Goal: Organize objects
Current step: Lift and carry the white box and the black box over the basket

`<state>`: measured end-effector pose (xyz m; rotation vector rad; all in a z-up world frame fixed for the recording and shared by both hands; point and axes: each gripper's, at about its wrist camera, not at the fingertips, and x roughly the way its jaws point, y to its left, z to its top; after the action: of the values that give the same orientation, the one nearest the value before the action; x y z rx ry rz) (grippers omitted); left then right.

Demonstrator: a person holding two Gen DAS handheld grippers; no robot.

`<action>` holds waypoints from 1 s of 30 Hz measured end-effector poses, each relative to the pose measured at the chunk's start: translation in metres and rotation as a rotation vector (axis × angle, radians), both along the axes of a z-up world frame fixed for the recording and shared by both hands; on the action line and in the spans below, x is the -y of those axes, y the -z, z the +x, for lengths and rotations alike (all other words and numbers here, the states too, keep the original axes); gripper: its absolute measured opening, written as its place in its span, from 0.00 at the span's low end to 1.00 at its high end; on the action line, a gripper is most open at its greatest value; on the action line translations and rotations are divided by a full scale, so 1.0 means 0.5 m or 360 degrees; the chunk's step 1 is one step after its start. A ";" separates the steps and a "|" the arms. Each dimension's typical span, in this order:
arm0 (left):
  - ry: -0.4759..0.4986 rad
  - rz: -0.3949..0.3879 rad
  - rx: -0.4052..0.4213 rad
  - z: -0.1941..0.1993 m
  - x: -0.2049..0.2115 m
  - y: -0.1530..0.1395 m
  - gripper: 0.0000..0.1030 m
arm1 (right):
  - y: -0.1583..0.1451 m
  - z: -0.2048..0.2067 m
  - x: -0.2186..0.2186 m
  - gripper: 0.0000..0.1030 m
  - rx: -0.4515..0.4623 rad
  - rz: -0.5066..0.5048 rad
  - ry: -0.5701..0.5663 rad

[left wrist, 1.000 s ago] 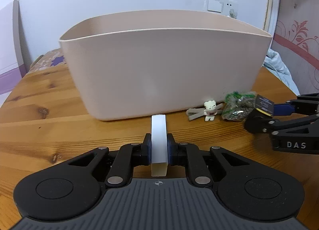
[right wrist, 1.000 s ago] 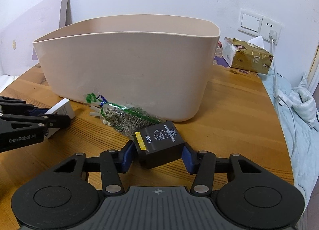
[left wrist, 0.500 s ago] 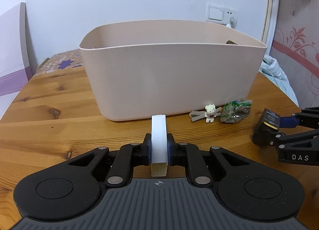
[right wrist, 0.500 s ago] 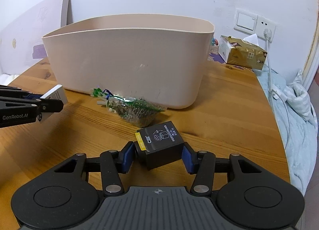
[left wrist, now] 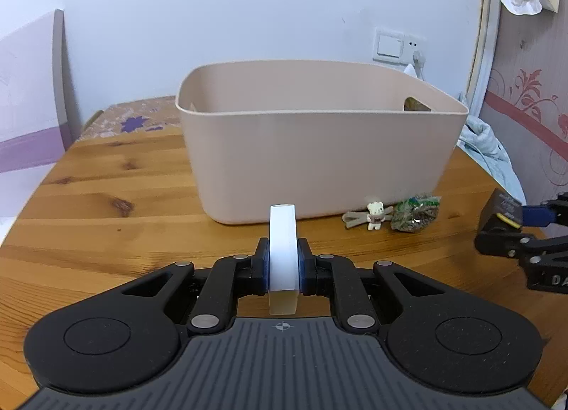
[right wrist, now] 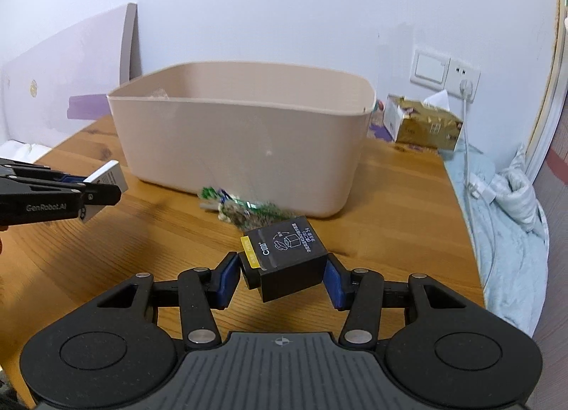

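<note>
A beige plastic bin [left wrist: 319, 147] stands on the wooden table [left wrist: 106, 204]; it also shows in the right wrist view [right wrist: 245, 147]. My left gripper [left wrist: 282, 268] is shut on a thin white box [left wrist: 282, 253], held above the table in front of the bin. My right gripper [right wrist: 282, 277] is shut on a small black box [right wrist: 287, 261] with a yellow end, also raised. The left gripper with the white box [right wrist: 106, 175] shows at the left of the right wrist view. A green bag [left wrist: 415, 216] and a small white bear [left wrist: 374, 214] lie at the bin's base.
A gold tissue box [right wrist: 422, 122] stands behind the bin near the wall sockets [right wrist: 443, 71]. A light blue cloth [right wrist: 507, 204] lies off the table's right edge. A patterned cloth [left wrist: 131, 119] lies at the table's far left.
Both grippers have risen and drawn back from the bin with their boxes still held, so the bin's inside now shows. The bag and the bear have not moved.
</note>
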<state>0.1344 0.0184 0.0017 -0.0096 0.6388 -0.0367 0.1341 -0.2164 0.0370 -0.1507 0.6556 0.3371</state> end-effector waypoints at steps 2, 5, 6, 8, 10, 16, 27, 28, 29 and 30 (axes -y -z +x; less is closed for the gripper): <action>-0.0004 -0.0006 0.0012 -0.005 -0.003 -0.009 0.14 | -0.013 -0.006 0.001 0.46 0.0024 0.0002 -0.0007; -0.0011 0.0000 0.0034 -0.011 -0.005 -0.021 0.14 | -0.034 -0.017 0.001 0.46 0.0076 0.0013 -0.0013; -0.0015 0.0003 0.0040 -0.012 -0.005 -0.025 0.14 | -0.042 -0.019 0.001 0.46 0.0091 0.0018 -0.0019; -0.0014 0.0002 0.0052 -0.014 -0.005 -0.032 0.14 | -0.056 -0.024 0.000 0.46 0.0122 0.0022 -0.0026; -0.0013 -0.0002 0.0067 -0.016 -0.006 -0.041 0.14 | -0.069 -0.026 -0.003 0.46 0.0148 0.0025 -0.0031; 0.0001 -0.0003 0.0120 -0.022 -0.010 -0.073 0.14 | -0.097 -0.026 -0.011 0.46 0.0194 0.0041 -0.0042; 0.0064 0.0036 0.0202 0.002 -0.016 -0.131 0.14 | -0.128 -0.012 -0.016 0.46 0.0256 0.0073 -0.0011; 0.0070 0.0038 0.0212 0.005 -0.016 -0.137 0.14 | -0.131 -0.009 -0.016 0.46 0.0262 0.0076 -0.0005; 0.0076 0.0040 0.0224 0.007 -0.017 -0.142 0.14 | -0.134 -0.007 -0.014 0.46 0.0267 0.0078 0.0001; 0.0082 0.0043 0.0234 0.010 -0.018 -0.146 0.14 | -0.137 -0.004 -0.013 0.46 0.0271 0.0079 0.0008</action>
<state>0.1395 0.0272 0.0749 0.0355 0.4921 -0.0777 0.1319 -0.2098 0.1054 -0.1285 0.4789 0.3318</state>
